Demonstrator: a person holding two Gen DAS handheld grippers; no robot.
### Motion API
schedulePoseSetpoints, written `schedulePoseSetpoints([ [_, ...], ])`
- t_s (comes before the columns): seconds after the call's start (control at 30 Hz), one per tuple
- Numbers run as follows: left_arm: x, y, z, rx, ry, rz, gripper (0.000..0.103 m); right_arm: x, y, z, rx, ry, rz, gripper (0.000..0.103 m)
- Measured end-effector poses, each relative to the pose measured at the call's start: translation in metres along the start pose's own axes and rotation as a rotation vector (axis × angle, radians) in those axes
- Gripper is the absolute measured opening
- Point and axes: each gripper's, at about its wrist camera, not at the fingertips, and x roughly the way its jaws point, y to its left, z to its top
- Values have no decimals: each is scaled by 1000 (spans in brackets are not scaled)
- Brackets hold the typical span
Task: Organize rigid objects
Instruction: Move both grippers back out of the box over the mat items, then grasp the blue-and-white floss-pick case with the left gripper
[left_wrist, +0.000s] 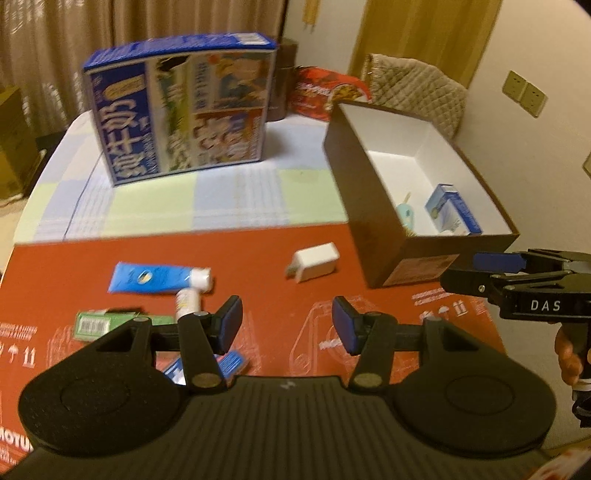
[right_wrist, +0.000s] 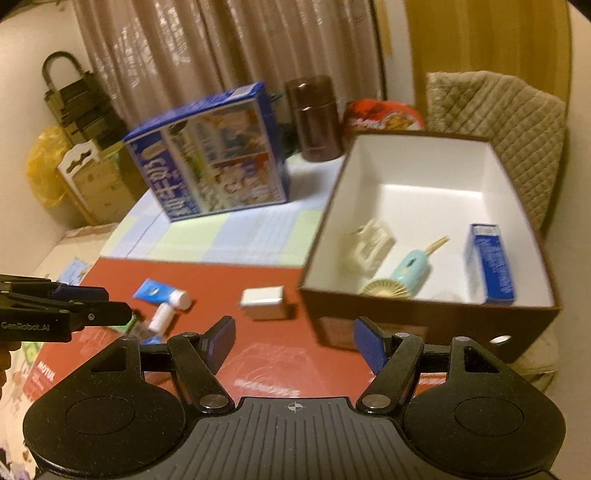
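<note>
Both claws are seen spread, with nothing between their blue pads: the left claw (left_wrist: 287, 326) hangs over the red mat (left_wrist: 258, 254), and the right claw (right_wrist: 294, 345) is held just in front of the brown box (right_wrist: 428, 317).

Nearest the left claw, several small things are crowded together: a green packet (left_wrist: 96, 322), a small white bottle (left_wrist: 187, 302), a blue tube (left_wrist: 155, 277) and, partly hidden beneath the claw, a blue-and-white packet (left_wrist: 231, 363). A risk is judged here: a finger lowered onto one of them could nudge its neighbour, and the bottle, lying on its side, could be rolled away across the counter.

A little farther, the white charger (left_wrist: 314, 261) lies apart from the rest on the mat, near the box wall. Its smooth, blocky sides could be squeezed out of the pads if they are closed off-centre.

In the box, a cream clip (right_wrist: 371, 242), a pale blue fan-like gadget (right_wrist: 400, 275) and a blue carton (right_wrist: 493, 264) are already lodged. Anything dropped from height could be bounced off them, and the near wall could be struck by a claw brought in too low.

Behind, a tall blue carton (left_wrist: 181, 110) stands upright on the checked cloth (left_wrist: 221, 199); it could be toppled by a wide sweep.
</note>
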Motion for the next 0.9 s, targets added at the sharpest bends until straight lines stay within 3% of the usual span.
schedulePoseSetpoints([
  [0.33,-2,40,-37,-59,41,61,49,36,34,-16,-51,69,56,68],
  [0.67,25,62,-58,-50,69,79,50,68,44,-28,-56,105,62,68],
  [0.9,53,77,-62,-7,77,70,59,81,38,-29,-33,132,45,68],
])
